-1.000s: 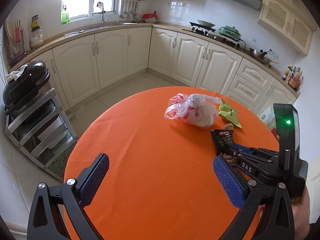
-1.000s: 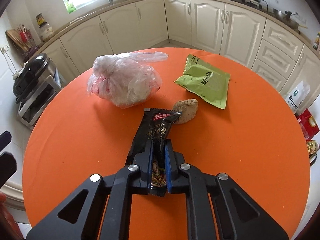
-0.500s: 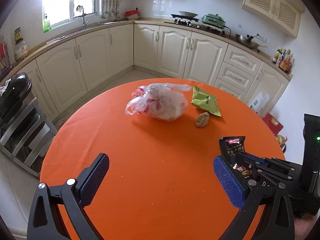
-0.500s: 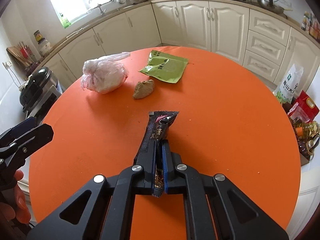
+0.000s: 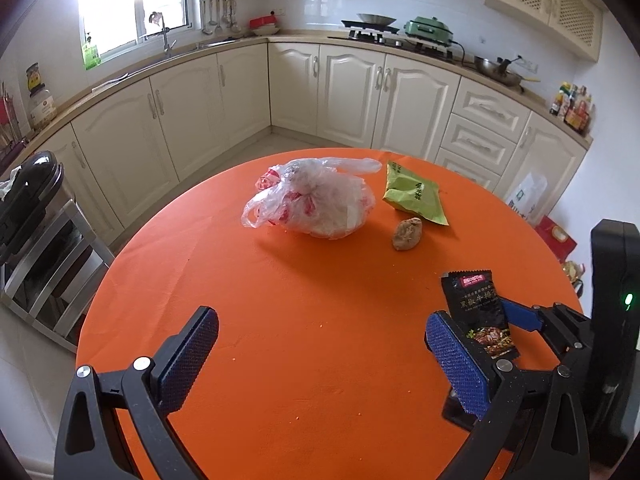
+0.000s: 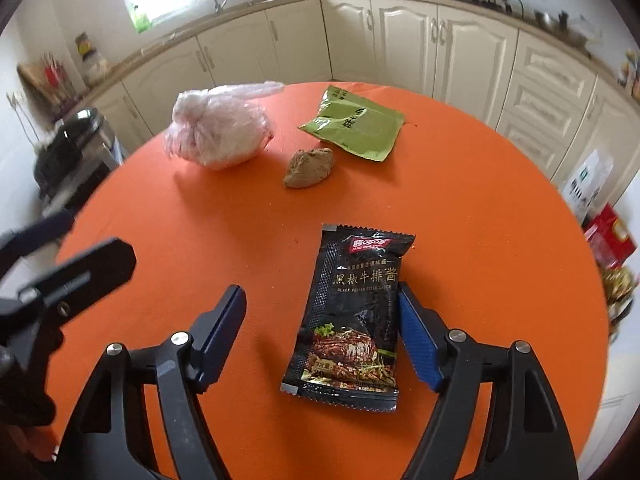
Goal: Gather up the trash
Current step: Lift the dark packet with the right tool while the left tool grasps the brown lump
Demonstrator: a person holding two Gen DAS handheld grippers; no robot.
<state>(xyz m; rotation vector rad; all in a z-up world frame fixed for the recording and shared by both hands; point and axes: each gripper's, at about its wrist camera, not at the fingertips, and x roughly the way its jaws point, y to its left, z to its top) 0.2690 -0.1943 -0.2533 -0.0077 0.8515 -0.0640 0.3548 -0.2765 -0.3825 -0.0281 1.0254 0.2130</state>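
Observation:
A black sauce sachet (image 6: 352,312) lies flat on the orange round table (image 6: 480,220). It sits between the jaws of my right gripper (image 6: 319,290), close against the right finger. Those jaws are opening and the pads do not press on it. In the left wrist view the same sachet (image 5: 478,308) shows just past my right-hand pad. My left gripper (image 5: 320,316) hangs open over the near part of the table with nothing between its fingers. Farther back lie a tied clear plastic bag (image 5: 316,204), a green packet (image 5: 414,196) and a brown crumpled lump (image 5: 407,232).
A black-lidded bin on a metal rack (image 5: 28,196) stands on the floor left of the table. Cream kitchen cabinets (image 5: 352,92) run around the back. Bags and a red box (image 5: 556,236) sit on the floor beyond the table's right edge.
My right jaws were shut on the black sachet and have opened; the sachet now lies flat on the table. The left gripper has moved lower, still open.

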